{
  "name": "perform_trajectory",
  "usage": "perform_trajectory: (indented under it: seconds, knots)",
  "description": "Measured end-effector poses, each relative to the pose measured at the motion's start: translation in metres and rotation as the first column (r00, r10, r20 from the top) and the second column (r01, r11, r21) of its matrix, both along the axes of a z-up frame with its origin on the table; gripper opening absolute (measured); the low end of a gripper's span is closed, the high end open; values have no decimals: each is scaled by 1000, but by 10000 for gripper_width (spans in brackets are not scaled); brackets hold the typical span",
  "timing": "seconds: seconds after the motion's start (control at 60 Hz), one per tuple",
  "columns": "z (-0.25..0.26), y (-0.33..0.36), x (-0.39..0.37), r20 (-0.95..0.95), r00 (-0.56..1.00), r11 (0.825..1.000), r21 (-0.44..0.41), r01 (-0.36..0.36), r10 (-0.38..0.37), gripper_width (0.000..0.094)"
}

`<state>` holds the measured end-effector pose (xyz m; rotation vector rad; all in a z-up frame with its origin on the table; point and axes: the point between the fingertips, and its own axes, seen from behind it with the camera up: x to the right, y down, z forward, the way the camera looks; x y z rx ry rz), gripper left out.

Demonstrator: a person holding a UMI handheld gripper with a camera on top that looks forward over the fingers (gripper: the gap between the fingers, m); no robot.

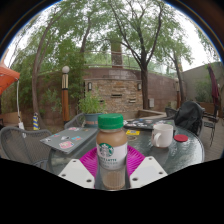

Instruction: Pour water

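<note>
One bottle: Starbucks glass bottle point(112, 152), green cap, tan contents, upright, sits between the two fingers
gripper point(112, 170): both magenta pads point(90, 160) sit tight against the bottle's sides, no gap visible, so closed on the bottle
bottle base: hidden below the fingers, cannot tell whether it rests on the tabletop or is lifted
table point(60, 140): dark metal mesh patio table, its near edge hidden behind the gripper
white cup point(163, 133): on the tabletop beyond the right finger, toward the right edge, apart from the bottle
red object point(180, 137): small, just beside the white cup, on its right; too small to identify
pink items point(67, 144): on the tabletop beyond the left finger, toward the left side; too blurred to name
black bag point(187, 116): behind the white cup, near the far right edge of the table
chairs point(20, 145): metal patio chairs to the left of the table
backdrop: stone-block structure point(118, 90), trees above it, potted plant point(92, 105) at its left
</note>
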<state>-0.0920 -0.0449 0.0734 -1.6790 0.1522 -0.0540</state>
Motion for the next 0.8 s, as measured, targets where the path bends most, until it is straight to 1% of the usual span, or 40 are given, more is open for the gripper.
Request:
perform_trajectory:
  seconds: [0.017, 0.033, 0.05, 0.133, 0.183, 0.217, 0.267, 0.317, 0.367, 0.417, 0.5, 0.567, 0.617, 0.633, 0.65, 0.667, 0.7, 0.717, 0.75, 0.767, 0.8]
  knots:
    - [1, 0, -1, 5, 1000, 1000, 4, -4, 4, 346]
    - [1, 0, -2, 10, 1000, 1000, 4, -11, 11, 296]
    - [1, 0, -3, 13, 1000, 1000, 1, -20, 20, 290]
    - [0, -1, -8, 15, 999, 999, -10, -51, 51, 288]
    - [3, 5, -16, -37, 996, 997, -19, -81, 80, 289]
    - [15, 9, -17, -65, 992, 994, 3, -107, 107, 290]
    - [28, 25, -8, -84, 992, 996, 20, -89, 90, 290]
    - [46, 28, 2, -169, 980, 994, 43, -99, 104, 290]
    - [63, 40, 12, -303, 945, 992, 69, -109, 125, 288]
    - [77, 56, 27, -458, 878, 990, 95, -102, 134, 289]
    - [87, 84, 57, -691, 707, 987, 147, -69, 153, 289]
    - [82, 101, 71, -845, 509, 985, 171, -30, 163, 288]
    - [80, 110, 89, -940, 289, 982, 190, -3, 183, 288]
    - [78, 112, 94, -959, 208, 980, 199, 5, 194, 288]
    - [81, 121, 104, -979, 102, 983, 183, 32, 179, 288]
    - [81, 101, 93, -977, 67, 978, 205, 24, 203, 286]
    - [77, 103, 101, -974, -67, 976, 215, 28, 216, 287]
    - [74, 125, 118, -962, -160, 976, 217, 31, 219, 286]
    - [77, 124, 124, -937, -254, 970, 238, 41, 241, 287]
    - [80, 118, 114, -933, -268, 971, 233, 60, 240, 286]
    - [82, 116, 123, -913, -319, 967, 239, 85, 254, 285]
